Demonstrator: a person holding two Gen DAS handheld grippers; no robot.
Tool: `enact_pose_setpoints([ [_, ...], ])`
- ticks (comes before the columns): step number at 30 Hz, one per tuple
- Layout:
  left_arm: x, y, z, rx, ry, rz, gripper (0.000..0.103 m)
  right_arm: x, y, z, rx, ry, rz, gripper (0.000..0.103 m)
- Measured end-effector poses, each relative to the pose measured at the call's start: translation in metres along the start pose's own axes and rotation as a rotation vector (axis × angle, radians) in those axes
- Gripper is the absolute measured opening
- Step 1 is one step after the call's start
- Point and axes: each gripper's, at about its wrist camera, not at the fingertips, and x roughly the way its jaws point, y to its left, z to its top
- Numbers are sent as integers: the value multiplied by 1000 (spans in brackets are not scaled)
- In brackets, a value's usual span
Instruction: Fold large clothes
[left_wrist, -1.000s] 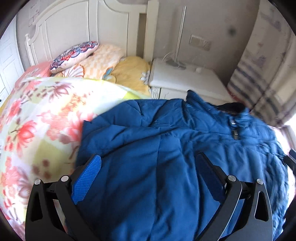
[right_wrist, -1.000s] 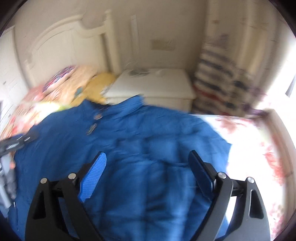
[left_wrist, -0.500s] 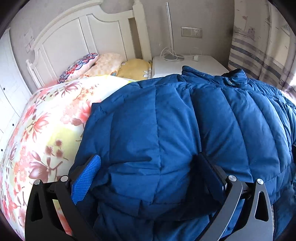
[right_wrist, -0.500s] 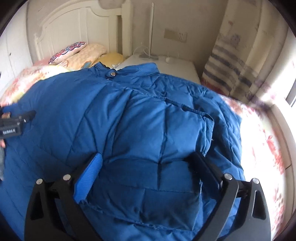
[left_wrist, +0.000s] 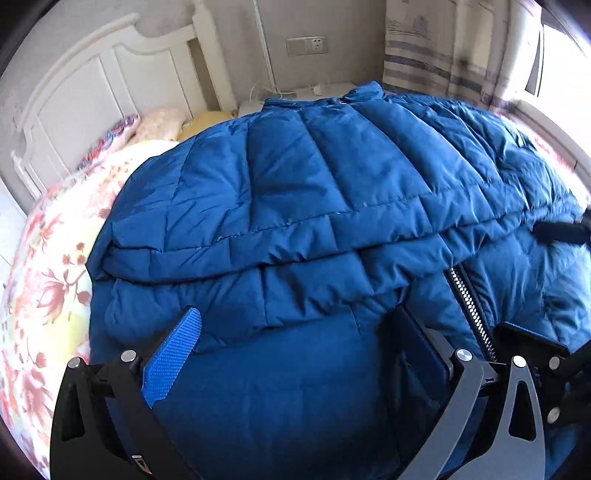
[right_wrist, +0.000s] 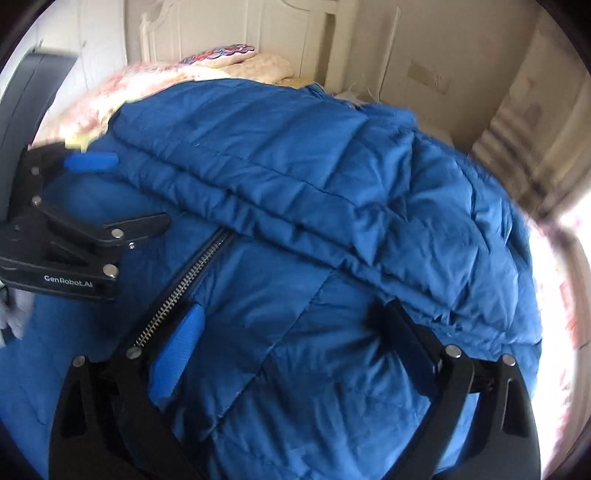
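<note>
Closest in, left gripper (left_wrist: 295, 350) sits w/ jaws spread wide, blue pad on one side, dark pad on the other, both resting down on the blue puffer jacket (left_wrist: 332, 192). Fabric lies under and between the fingers but the pads don't pinch it; nothing gripped. Right gripper (right_wrist: 295, 339) is the same: jaws at full spread over the jacket's lower front, no fabric clamped. Its jaws have just been opening a bit further, w/ only flat jacket cloth between them.

Jacket lies on the bed, folded over itself: top half doubled down so a thick quilted edge runs across mid-frame in both views. Metal zipper (right_wrist: 184, 284) shows below that folded edge, running diagonally, just beside the right gripper's blue pad. In the right wrist view the left gripper shows at the left edge, on the jacket.

Beyond the jacket: floral bedspread (left_wrist: 40, 295) to the left, pillows (left_wrist: 155, 122) near the white headboard (left_wrist: 92, 88). Farther back, nightstand w/ cables, wall socket (left_wrist: 306, 45), striped curtain (left_wrist: 424, 62) at right by a bright window.
</note>
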Motion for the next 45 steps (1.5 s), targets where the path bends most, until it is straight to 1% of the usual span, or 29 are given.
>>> enact_pose_setpoints([
  [3,-6,1,-2,7,2,18,99,-10,-8,-1,4,19,-23,93],
  [5,-18,13,-9,-8,-18,32,99,-30,-29,-10,45,-11,-80,93],
  [7,-26,28,-19,-54,-28,55,99,-35,-60,-26,121,-6,-137,94],
  [8,-26,46,-27,-114,-17,53,99,-35,-74,-33,160,1,-144,95],
  [9,-25,57,-32,-175,3,32,99,-34,-92,-46,232,-12,-84,97],
  [10,-22,73,-37,-259,22,-6,99,-35,-101,-52,267,-38,-41,97],
  [11,-23,81,-39,-298,18,-29,98,-37,-100,-56,270,-42,-40,97],
  [12,-22,84,-40,-314,19,-43,98,-36,-97,-55,254,-34,-60,97],
  [14,-17,76,-38,-278,45,-1,98,-31,-87,-50,206,-11,-117,101],
  [15,-14,67,-36,-241,56,50,99,-30,-86,-50,201,-11,-121,101],
  [17,-13,60,-36,-212,59,89,99,-32,-92,-53,229,-21,-84,101],
  [18,-13,60,-36,-213,59,90,99,-32,-94,-54,238,-26,-74,101],
  [21,-11,69,-36,-255,72,35,99,-28,-90,-53,224,-18,-88,101],
  [23,-14,71,-36,-264,70,35,99,-29,-85,-49,225,-16,-105,100],
  [24,-18,70,-37,-274,70,51,98,-34,-82,-50,226,-16,-141,99],
  [25,-24,68,-39,-294,70,43,98,-41,-78,-50,233,-20,-170,99],
  [27,-45,56,-46,-312,36,-41,98,-65,-59,-54,246,-85,-101,98],
  [28,-54,46,-51,-294,17,-61,98,-73,-46,-56,224,-110,-73,98],
  [29,-64,28,-55,-245,3,-61,98,-78,-26,-57,171,-109,-64,98],
  [31,-63,3,-62,-165,26,-41,98,-71,4,-61,79,-55,-39,98],
  [32,-54,-12,-69,-115,66,-2,99,-57,22,-65,19,1,-38,98],
  [33,-52,-17,-73,-98,54,25,99,-49,30,-68,-6,16,-73,101],
  [34,-51,-18,-73,-98,44,29,99,-50,31,-69,4,0,-89,100],
  [36,-54,-11,-72,-124,65,-1,99,-52,26,-68,42,25,-71,100],
  [37,-59,-7,-74,-135,66,3,99,-58,23,-70,58,23,-90,100],
  [40,-81,14,-86,-172,10,57,99,-79,4,-80,88,-30,-132,100],
  [42,-91,39,-103,-225,-2,97,99,-91,-7,-95,113,-32,-179,100],
  [43,-94,50,-113,-255,0,108,99,-93,-11,-102,122,-25,-183,100],
  [45,-91,75,-132,-330,37,111,99,-90,-19,-116,147,8,-193,100],
])
